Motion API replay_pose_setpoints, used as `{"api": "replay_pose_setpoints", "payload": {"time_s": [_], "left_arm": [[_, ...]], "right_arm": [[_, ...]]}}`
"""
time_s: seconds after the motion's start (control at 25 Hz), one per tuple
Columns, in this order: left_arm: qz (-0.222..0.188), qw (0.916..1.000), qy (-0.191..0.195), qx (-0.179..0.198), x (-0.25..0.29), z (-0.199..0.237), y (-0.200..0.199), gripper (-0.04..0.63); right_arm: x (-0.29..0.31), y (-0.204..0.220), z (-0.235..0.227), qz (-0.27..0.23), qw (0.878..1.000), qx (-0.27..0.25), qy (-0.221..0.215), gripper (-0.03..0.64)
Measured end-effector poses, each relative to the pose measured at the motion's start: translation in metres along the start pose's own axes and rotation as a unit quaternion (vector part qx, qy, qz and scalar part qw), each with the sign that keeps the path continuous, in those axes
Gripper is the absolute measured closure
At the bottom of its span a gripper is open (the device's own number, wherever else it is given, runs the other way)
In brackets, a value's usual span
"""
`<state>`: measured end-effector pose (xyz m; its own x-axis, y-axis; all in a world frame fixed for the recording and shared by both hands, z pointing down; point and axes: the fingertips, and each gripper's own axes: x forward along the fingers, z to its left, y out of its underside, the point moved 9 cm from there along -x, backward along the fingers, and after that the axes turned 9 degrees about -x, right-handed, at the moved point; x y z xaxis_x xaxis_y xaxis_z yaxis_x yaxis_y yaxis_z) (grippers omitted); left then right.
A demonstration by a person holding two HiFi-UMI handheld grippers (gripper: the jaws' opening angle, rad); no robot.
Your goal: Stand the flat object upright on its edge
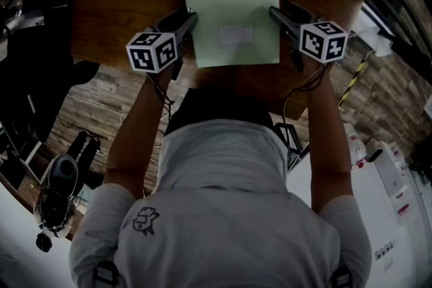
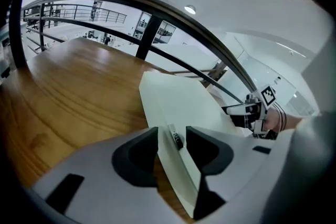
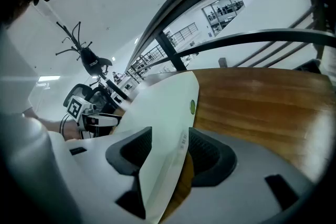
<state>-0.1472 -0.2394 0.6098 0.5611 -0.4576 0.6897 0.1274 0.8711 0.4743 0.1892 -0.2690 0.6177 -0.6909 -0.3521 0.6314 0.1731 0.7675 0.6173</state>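
A pale green flat board [image 1: 229, 3] with a small white label lies on the round wooden table [image 1: 121, 3]. My left gripper [image 1: 190, 15] stands at its left edge and my right gripper [image 1: 273, 10] at its right edge. In the left gripper view the board's [image 2: 178, 102] left edge runs between the jaws of the left gripper [image 2: 172, 141], with gaps on both sides. The right gripper view shows the board's [image 3: 163, 107] right edge between the jaws of the right gripper [image 3: 170, 147], with wood visible beside one pad. Both grippers are open around the edges.
The table's near edge is just in front of the person's body. A black office chair [image 1: 61, 175] stands on the floor at the left and white equipment [image 1: 385, 212] at the right. A dark curved railing [image 2: 157, 13] runs beyond the table.
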Motion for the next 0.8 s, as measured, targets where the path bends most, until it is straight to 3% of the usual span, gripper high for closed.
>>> {"api": "replay_pose_setpoints", "payload": {"time_s": [0.8], "left_arm": [[0.037,0.9973,0.042,-0.047,0.016,0.008,-0.005,0.385]], "right_arm": [[0.019,0.006,-0.012,0.02,0.995,0.055,-0.075,0.39]]}}
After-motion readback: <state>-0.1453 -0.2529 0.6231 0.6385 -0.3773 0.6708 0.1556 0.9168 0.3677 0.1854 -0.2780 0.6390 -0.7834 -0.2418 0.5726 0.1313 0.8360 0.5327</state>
